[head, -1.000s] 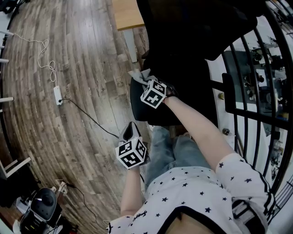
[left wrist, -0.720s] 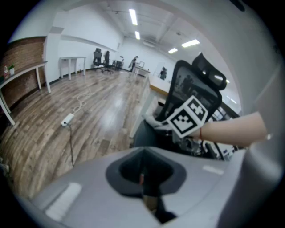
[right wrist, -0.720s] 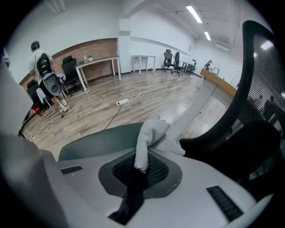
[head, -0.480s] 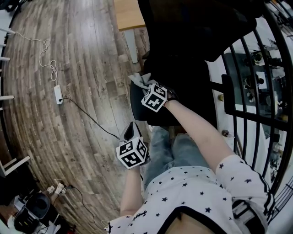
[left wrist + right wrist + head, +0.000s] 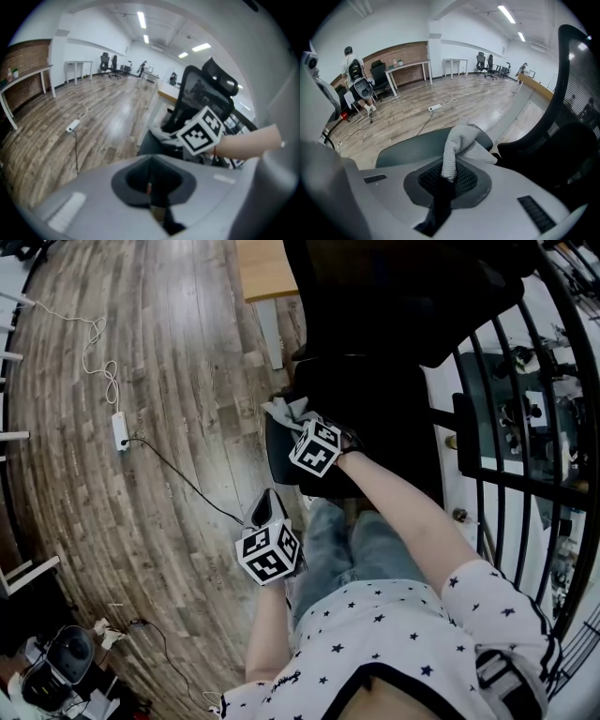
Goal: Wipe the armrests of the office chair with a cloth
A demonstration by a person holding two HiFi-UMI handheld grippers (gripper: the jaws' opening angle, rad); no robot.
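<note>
Wood-plank floor (image 5: 141, 521) fills the left of the head view, with a white power strip (image 5: 119, 430) and its dark cable (image 5: 183, 481) lying on it. The clutter in the lower left corner is too dim to name.

Low in the middle, the left gripper (image 5: 266, 510) hangs over the floor, apart from the chair, its tips mostly hidden behind its own marker cube. The left gripper view shows its fingers (image 5: 93, 206) pressed together with nothing between them.

Just above and to the right, the dark armrest (image 5: 279, 460) is partly covered by the right gripper (image 5: 302, 426) and the forearm behind it. The grey cloth (image 5: 287, 410) lies bunched on the armrest's far end. In the right gripper view the fingers (image 5: 501, 201) are closed on a fold of the cloth, and the rest of it drapes onto the armrest pad.

The office chair (image 5: 394, 324) is black, so seat and backrest merge into one shape, cut off at the top edge. A bench (image 5: 262, 268) corner shows beside it. Black railing bars (image 5: 497, 409) cross the right side, with blurred things behind them.
</note>
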